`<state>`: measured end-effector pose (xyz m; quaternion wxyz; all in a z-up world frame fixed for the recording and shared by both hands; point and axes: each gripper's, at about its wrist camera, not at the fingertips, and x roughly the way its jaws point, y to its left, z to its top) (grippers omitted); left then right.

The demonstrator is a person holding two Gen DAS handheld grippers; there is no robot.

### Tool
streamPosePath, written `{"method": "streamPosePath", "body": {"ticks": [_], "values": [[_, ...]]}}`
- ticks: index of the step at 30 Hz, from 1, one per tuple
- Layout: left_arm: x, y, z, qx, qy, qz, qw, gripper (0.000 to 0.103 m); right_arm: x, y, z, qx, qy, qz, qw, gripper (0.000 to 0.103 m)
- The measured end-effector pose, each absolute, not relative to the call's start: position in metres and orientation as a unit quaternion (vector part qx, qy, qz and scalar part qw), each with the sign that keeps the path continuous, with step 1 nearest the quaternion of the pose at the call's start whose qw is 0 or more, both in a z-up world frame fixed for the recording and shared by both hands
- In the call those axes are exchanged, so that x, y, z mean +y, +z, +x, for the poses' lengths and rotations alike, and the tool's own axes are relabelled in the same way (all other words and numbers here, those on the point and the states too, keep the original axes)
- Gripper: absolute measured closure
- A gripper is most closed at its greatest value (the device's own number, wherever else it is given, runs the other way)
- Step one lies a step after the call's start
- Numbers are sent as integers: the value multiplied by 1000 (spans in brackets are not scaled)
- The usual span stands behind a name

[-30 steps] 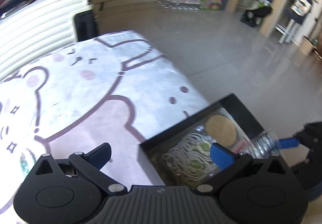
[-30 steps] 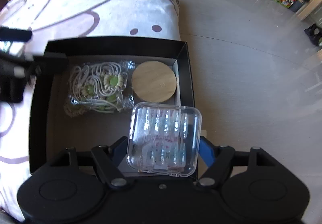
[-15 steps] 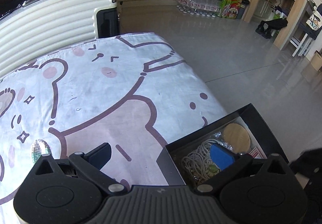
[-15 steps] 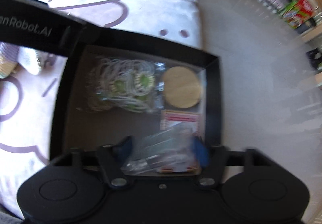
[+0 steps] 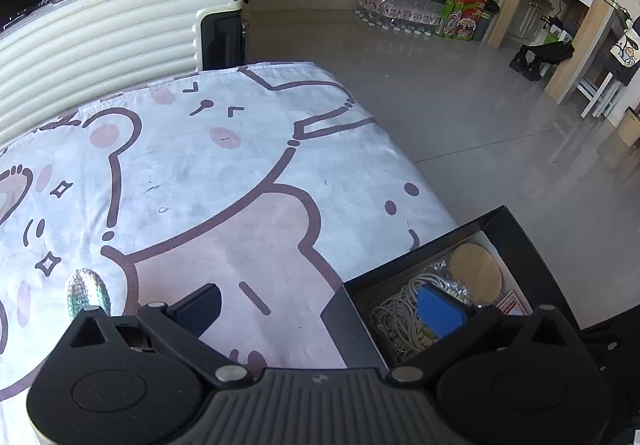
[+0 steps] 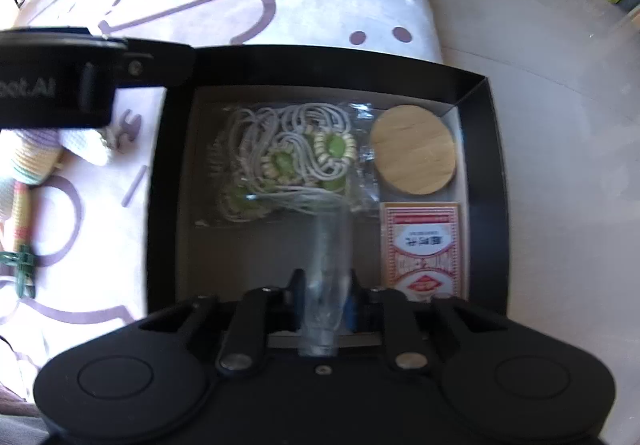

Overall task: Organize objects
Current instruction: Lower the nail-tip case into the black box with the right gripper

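Right wrist view: black box (image 6: pixel 486 181) w/ cord bundle (image 6: pixel 288 161), wooden disc (image 6: pixel 414 151), card pack (image 6: pixel 422 245) stowed. Right gripper (image 6: pixel 322 285) jaws pinching clear case (image 6: pixel 326 265) edge-on, prob. over box. Left gripper (image 5: pixel 320 305) jaws spread, empty. Knit items (image 6: pixel 28 161) left on bench.

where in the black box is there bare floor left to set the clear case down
Bare floor in the black box runs along its left wall and the near-left part, below the bagged cord bundle and left of the card deck. The right side is crowded: wooden disc above the deck. The right gripper grips the clear case edge-on.
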<state>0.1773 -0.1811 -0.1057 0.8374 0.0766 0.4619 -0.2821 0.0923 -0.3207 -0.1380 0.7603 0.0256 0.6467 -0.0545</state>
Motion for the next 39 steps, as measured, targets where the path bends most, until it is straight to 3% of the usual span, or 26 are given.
{"method": "streamPosePath", "body": {"ticks": [1, 4, 5, 7, 14, 16, 24, 29, 39], "values": [[-181, -105, 177, 462, -283, 77, 837, 0, -320, -135, 92, 645, -49, 35, 762, 83], [-182, -105, 176, 462, -283, 78, 837, 0, -316, -126, 89, 630, -40, 47, 774, 43], [-183, -105, 176, 461, -284, 78, 837, 0, -316, -122, 88, 624, -38, 47, 779, 42], [-183, -104, 175, 461, -285, 79, 837, 0, -320, -117, 89, 616, -38, 60, 785, 43], [-185, -103, 173, 460, -286, 76, 837, 0, -334, -108, 86, 606, -38, 96, 788, 73], [-185, -101, 172, 460, -287, 75, 837, 0, -335, -104, 84, 600, -24, 113, 792, 76], [-184, -100, 171, 461, -284, 72, 837, 0, -325, -98, 87, 586, 4, 119, 802, 76], [-182, -101, 173, 463, -280, 69, 838, 0, -328, -107, 92, 590, -25, 109, 800, 85], [-182, -103, 175, 466, -278, 72, 837, 0, -323, -127, 106, 586, -18, 78, 806, 84]]}}
